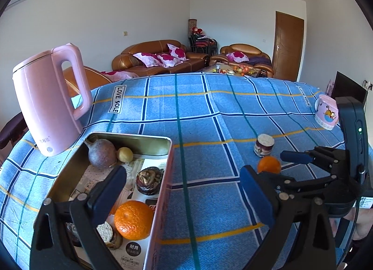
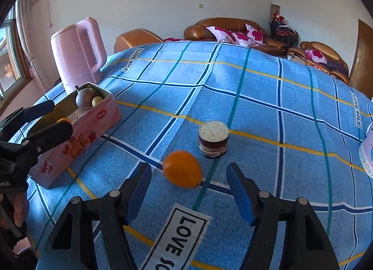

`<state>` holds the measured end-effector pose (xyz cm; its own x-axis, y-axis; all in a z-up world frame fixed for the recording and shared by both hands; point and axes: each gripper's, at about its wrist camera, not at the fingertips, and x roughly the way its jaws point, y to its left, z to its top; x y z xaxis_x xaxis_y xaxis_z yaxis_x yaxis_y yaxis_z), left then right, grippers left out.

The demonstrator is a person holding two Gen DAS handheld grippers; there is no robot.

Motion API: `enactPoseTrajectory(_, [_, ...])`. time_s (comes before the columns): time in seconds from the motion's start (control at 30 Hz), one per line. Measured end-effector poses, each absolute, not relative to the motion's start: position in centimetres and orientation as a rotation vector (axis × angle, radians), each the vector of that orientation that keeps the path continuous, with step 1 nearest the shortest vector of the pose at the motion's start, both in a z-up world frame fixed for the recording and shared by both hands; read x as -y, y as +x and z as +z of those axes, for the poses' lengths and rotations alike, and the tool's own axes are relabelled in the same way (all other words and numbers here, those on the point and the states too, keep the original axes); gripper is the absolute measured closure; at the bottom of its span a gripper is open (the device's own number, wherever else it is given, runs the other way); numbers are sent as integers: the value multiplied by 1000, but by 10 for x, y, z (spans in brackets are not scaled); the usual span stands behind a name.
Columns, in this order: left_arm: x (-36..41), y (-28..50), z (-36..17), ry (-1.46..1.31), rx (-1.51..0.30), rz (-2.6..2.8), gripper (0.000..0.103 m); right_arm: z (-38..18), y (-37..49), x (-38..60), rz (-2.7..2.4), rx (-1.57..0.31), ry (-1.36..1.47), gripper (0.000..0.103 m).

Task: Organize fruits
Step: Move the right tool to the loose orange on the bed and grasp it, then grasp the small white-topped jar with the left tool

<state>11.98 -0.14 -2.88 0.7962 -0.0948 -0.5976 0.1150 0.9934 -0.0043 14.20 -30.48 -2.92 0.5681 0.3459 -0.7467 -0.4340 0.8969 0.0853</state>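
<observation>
A pink tin box (image 1: 160,190) (image 2: 93,128) sits on the blue checked cloth. It holds an orange (image 1: 133,220), a purple round fruit (image 1: 102,153), a small yellow fruit (image 1: 125,154), a dark mangosteen (image 1: 149,180) and a cut dark fruit (image 1: 106,232). My left gripper (image 1: 184,190) is open, straddling the box's right wall. A loose orange (image 2: 182,172) (image 1: 269,164) lies on the cloth next to a small cut dark fruit (image 2: 213,139) (image 1: 264,145). My right gripper (image 2: 190,190) (image 1: 265,162) is open and empty, just short of the loose orange.
A pink kettle (image 1: 50,100) (image 2: 78,53) stands behind the box. A pink cartoon mug (image 1: 326,112) sits at the table's right edge. Sofas and a door lie beyond the table.
</observation>
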Motion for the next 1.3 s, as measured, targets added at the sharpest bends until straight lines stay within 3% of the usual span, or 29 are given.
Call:
enactPoseTrajectory(0.1, [5,123,-29,34,-647,-116,3,-38,149,297,461,-896,-120,39])
enactPoseTrajectory(0.13, [6,124,-30,34,-650,-118,3,-39,150,296,465,-905,-122,53])
enactPoseTrajectory(0.17, [8,126,-30,34,-652,-119,3,-39,149,296,456,-907,-127,60])
enactPoseTrajectory(0.23, [12,129,-30,36,-656,-122,3,-37,148,299,455,-894,-116,64])
enactPoseTrajectory(0.73, [93,161,-39,81,-695,-233,6,-22,154,376,175,-800,-57,65])
enactPoseTrajectory(1.03, [141,190,-57,136,-751,-301,20,-22,159,411,140,-803,52,65])
enactPoseTrajectory(1.1, [147,197,-63,137,-773,-314,31,-22,160,411,141,-800,58,65])
enactPoseTrajectory(1.23, [149,211,-75,100,-844,-340,39,-21,159,411,141,-793,61,65])
enactPoseTrajectory(1.3, [147,214,-76,75,-854,-365,50,-21,158,411,140,-793,62,65])
